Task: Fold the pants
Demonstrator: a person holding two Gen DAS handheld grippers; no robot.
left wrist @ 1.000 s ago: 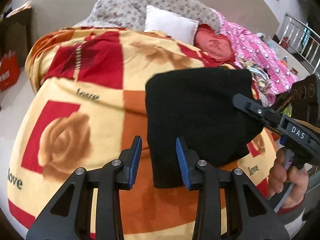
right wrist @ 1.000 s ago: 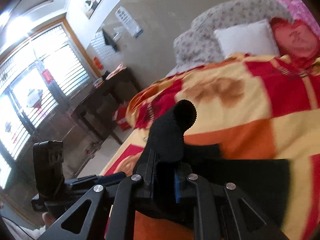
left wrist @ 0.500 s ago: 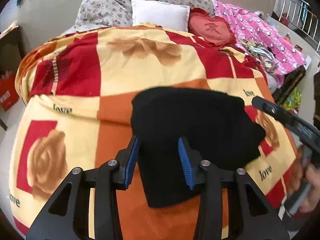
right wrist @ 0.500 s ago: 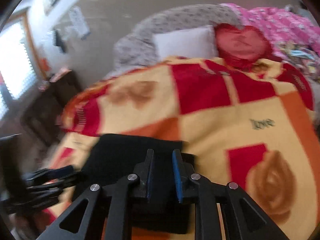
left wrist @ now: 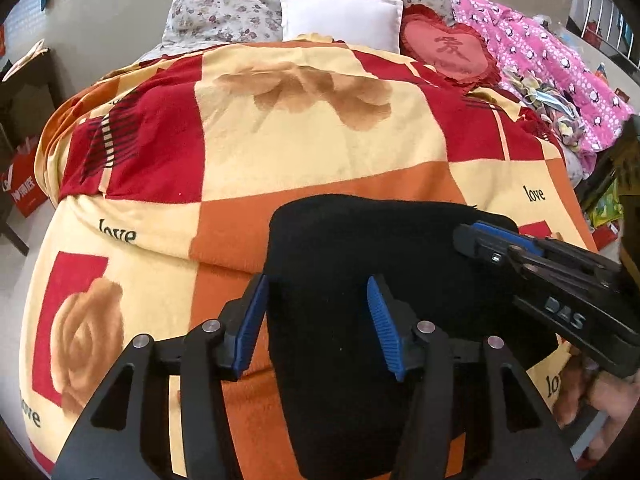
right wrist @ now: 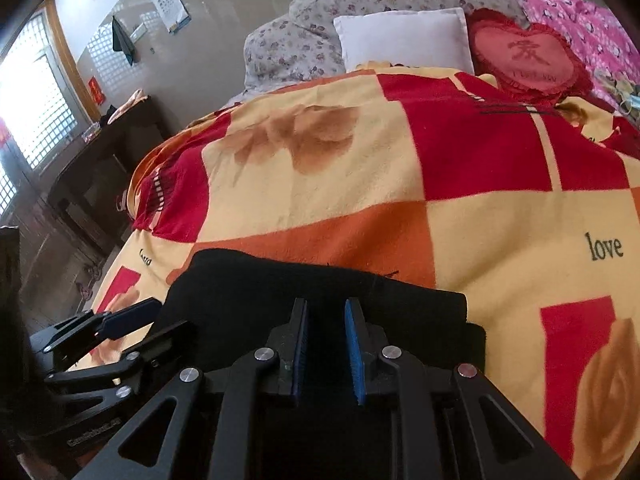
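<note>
The black pants lie folded into a compact block on the orange, yellow and red blanket, near its front edge. My left gripper is open and empty, its blue pads straddling the left edge of the pants, just above them. My right gripper is open a little and empty, over the near part of the pants. It shows in the left wrist view at the right edge of the pants. The left gripper shows in the right wrist view at the left.
A white pillow, a red heart cushion and a floral quilt lie at the head of the bed. Pink bedding is piled at the right. A dark table stands left of the bed.
The right gripper laid the lifted fold of the pants down and let go; its jaws now stand slightly apart. The left gripper moved right, over the pants' left edge.
</note>
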